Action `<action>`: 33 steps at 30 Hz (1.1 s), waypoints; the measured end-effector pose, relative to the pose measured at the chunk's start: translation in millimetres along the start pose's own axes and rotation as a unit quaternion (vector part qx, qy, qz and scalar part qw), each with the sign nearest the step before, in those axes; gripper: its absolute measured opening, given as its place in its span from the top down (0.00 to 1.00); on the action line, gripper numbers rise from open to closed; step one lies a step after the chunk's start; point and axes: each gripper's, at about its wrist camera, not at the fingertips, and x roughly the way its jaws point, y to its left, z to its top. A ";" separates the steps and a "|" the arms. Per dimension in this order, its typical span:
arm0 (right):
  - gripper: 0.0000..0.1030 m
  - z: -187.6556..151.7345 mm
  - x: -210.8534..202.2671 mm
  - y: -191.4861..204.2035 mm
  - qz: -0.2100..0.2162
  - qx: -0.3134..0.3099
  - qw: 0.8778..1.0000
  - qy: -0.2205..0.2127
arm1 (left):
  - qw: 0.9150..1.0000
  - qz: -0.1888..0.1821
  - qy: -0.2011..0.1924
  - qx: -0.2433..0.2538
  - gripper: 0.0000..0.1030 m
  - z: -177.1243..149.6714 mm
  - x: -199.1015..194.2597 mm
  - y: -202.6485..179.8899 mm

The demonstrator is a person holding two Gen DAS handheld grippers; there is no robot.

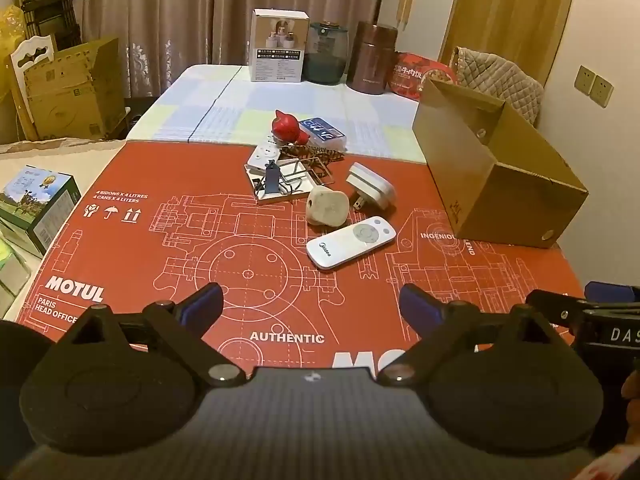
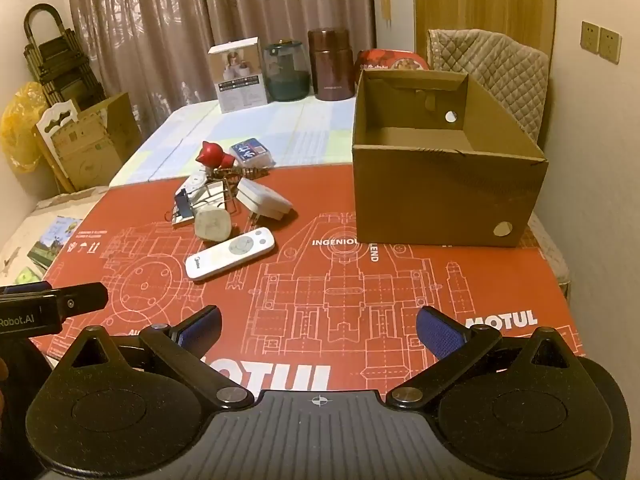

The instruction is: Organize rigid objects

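Both tongs wide open, empty: left gripper (image 1: 310,306), right gripper (image 2: 318,330); white remote (image 1: 351,248) nearest, straight ahead of left, long axis slanted; open cardboard box (image 2: 448,184) ahead of right.

Left gripper (image 1: 310,306): I hold it tilted downward, jaws spread wide, nothing between the blue pads (image 1: 202,308). Right gripper (image 2: 320,330): same downward tilt, jaws fully apart, empty. The two sit side by side, near edge of scene.
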 end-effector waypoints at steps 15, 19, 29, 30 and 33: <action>0.02 -1.3 1.1 -1.8 -0.001 0.003 1.000 0.001 | 1.000 -0.003 -0.001 -0.001 0.10 -2.2 0.6 -0.2; 0.02 -1.7 1.5 -1.3 -0.001 0.003 1.000 0.002 | 1.000 -0.004 -0.001 -0.002 0.10 -2.4 0.6 -0.5; 0.02 -3.1 1.9 -1.0 -0.001 0.003 1.000 0.002 | 1.000 -0.006 0.000 -0.004 0.10 -3.1 0.0 -0.8; 0.02 -3.2 2.0 -1.0 -0.001 0.003 1.000 0.002 | 1.000 -0.006 0.000 -0.004 0.10 -3.5 0.0 -0.5; 0.02 -3.5 2.3 -1.1 -0.001 0.004 1.000 0.002 | 1.000 -0.007 0.000 -0.005 0.10 -3.6 0.0 -0.4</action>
